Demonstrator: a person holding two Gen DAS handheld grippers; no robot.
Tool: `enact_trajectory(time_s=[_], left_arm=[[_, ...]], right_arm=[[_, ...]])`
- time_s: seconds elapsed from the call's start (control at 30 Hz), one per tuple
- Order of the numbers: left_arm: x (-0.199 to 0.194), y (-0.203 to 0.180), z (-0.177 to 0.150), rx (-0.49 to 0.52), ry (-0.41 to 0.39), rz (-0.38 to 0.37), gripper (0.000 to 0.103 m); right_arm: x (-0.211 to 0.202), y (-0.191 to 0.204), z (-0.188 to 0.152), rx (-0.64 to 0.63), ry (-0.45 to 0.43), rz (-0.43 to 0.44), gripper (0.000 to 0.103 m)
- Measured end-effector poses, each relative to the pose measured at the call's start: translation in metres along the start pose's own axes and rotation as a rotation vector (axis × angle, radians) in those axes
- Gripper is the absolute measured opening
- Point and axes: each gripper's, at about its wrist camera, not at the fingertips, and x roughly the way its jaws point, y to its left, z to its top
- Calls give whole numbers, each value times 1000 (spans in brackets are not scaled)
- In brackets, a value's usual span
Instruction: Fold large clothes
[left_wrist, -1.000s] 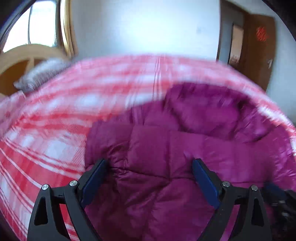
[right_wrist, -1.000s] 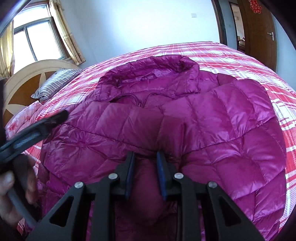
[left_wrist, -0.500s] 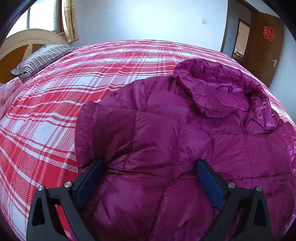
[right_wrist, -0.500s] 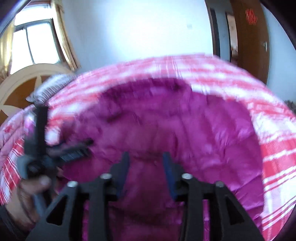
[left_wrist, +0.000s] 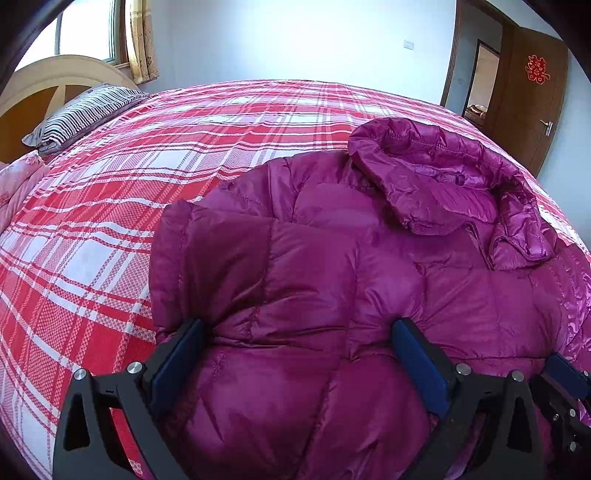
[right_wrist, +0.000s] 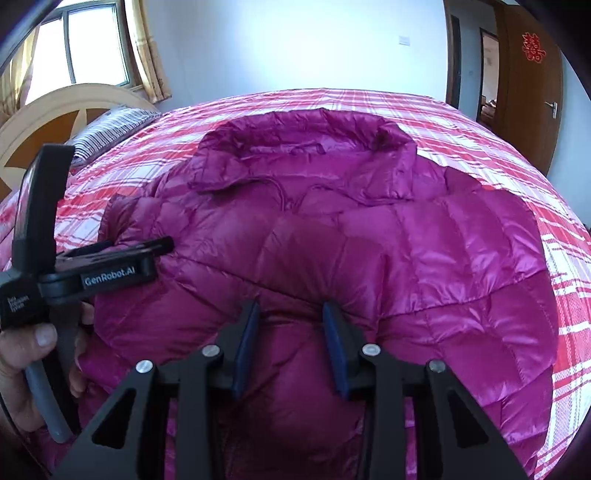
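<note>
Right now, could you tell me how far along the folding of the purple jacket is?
Early. The purple down jacket lies spread on the plaid bedspread, one sleeve already laid across the front. The left gripper stands wide open over it; the right gripper is closing on a fabric ridge. The other side and the hood remain unfolded.

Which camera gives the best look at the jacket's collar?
The right wrist view: the collar faces it squarely, spread wide with both ends visible. The left wrist view catches the collar from one side, bunched at the right, so its shape is harder to read.
</note>
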Motion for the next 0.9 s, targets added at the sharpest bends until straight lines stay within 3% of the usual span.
enact_trajectory(time_s=[0.1, 0.3, 0.5, 0.7, 0.8, 0.9], left_arm=[[1, -1, 0, 5, 4, 6, 102], [1, -1, 2, 6, 8, 8, 102], [-22, -11, 4, 55, -9, 76, 102], [-70, -33, 5, 89, -113, -3, 102], [-65, -51, 0, 157, -98, 14, 102], [-42, -53, -5, 156, -52, 51, 102]], right_arm=[[4, -2, 0, 15, 3, 9, 36], [4, 9, -4, -37, 7, -58, 37], [4, 4, -5, -23, 1, -42, 37], [2, 3, -7, -16, -7, -31, 37], [1, 2, -6, -11, -9, -24, 37], [0, 1, -7, -4, -13, -13, 38]])
